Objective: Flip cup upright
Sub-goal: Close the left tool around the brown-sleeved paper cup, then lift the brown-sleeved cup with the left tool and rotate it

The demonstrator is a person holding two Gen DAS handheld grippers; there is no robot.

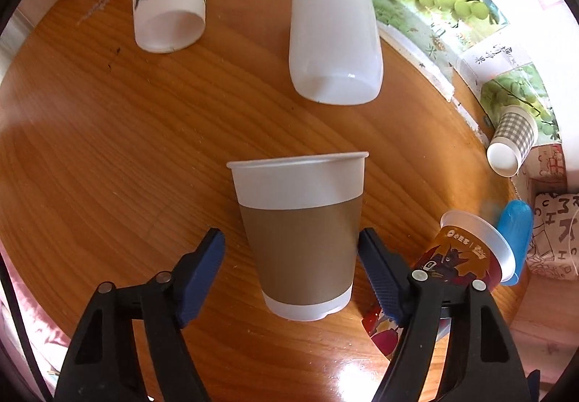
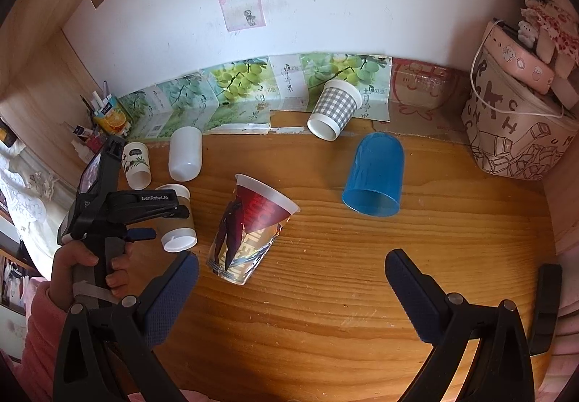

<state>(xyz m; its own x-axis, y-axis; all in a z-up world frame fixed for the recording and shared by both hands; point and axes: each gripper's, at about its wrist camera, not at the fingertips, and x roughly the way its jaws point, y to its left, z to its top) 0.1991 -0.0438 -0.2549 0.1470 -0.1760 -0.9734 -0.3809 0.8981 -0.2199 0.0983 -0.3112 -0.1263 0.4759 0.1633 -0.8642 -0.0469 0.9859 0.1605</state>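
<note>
Already upright, the brown-sleeved cup (image 1: pixel 300 239) stands between open tongs.
Left gripper (image 1: pixel 291 279) straddles it, seemingly without clamping; right gripper (image 2: pixel 291 297) gapes empty, the printed cup (image 2: pixel 249 231) at 11 o'clock.

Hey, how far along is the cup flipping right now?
Nothing looks done: the brown-sleeved cup lies on its side, like the blue cup and printed cup. In hand: the left tongs straddle it, open. The right tongs hang open, empty. Left: close, lift, stand it up.
</note>
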